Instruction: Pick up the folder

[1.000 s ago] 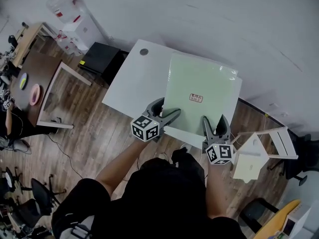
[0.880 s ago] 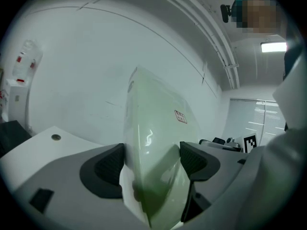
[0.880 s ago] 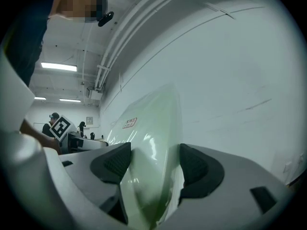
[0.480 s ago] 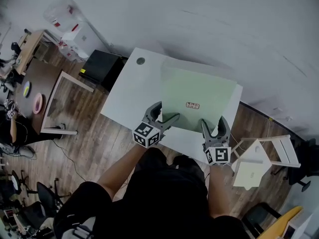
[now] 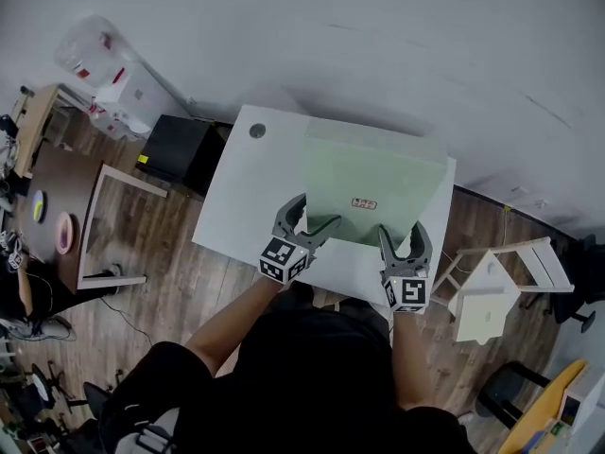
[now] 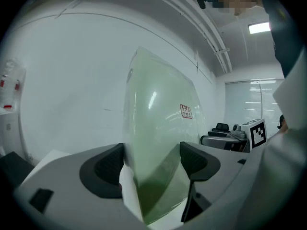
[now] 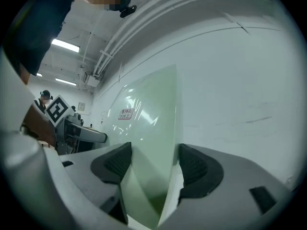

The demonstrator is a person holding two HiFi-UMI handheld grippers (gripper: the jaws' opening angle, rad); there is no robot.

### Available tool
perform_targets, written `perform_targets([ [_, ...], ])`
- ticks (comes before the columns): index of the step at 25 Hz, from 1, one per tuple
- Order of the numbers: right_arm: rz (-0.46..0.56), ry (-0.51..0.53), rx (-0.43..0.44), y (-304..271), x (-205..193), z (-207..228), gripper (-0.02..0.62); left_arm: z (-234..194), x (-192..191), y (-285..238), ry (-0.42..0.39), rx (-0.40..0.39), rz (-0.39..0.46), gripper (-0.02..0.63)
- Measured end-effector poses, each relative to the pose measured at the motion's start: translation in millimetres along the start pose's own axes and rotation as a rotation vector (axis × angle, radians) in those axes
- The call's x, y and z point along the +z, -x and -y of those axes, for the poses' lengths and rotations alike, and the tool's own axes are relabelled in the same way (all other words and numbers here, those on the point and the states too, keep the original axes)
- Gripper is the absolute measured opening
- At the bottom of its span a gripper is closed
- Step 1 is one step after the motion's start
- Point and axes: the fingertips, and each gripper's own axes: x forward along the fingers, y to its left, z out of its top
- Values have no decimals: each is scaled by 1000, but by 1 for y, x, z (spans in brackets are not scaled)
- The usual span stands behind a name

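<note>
Fingers [image 6: 108, 169] of the left gripper [image 5: 317, 214] are clamped on the folder's near edge, and the right gripper [image 5: 404, 235] pinches that same edge further along; each pair of jaws has the green sheet squeezed between its pads.

Below them the white table [image 5: 241, 192] stands against the wall. The pale green folder [image 5: 373, 173] hangs over the table's far right part, tilted up from the grippers toward the wall and apparently clear of the top, though its far edge cannot be judged for certain. A white sheet [image 6: 127, 190] shows inside it by the left jaws. A small red-and-white label [image 5: 364, 203] sits near the held edge.

The likely trouble: the glossy, bowed plastic is held along one edge only, so it could flop over or slide from the pads, and the loose sheet could slip out. Uneven movement of the two grippers would twist or crease it.
</note>
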Motion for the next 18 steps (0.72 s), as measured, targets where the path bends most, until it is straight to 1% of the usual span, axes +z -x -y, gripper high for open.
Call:
perform_targets([
  [3, -12, 32, -38, -7, -5, -16, 324, -14, -4, 6, -40, -9, -10, 357],
  [6, -20, 21, -66, -14, -11, -28, 325, -26, -7, 12, -60, -10, -8, 359],
  [11, -16, -14, -89, -20, -17, -48, 324, -43, -10, 24, -54, -17, -3, 359],
  [18, -17, -10, -111, -31, -17, -66, 324, -60, -10, 34, -57, -21, 4, 360],
])
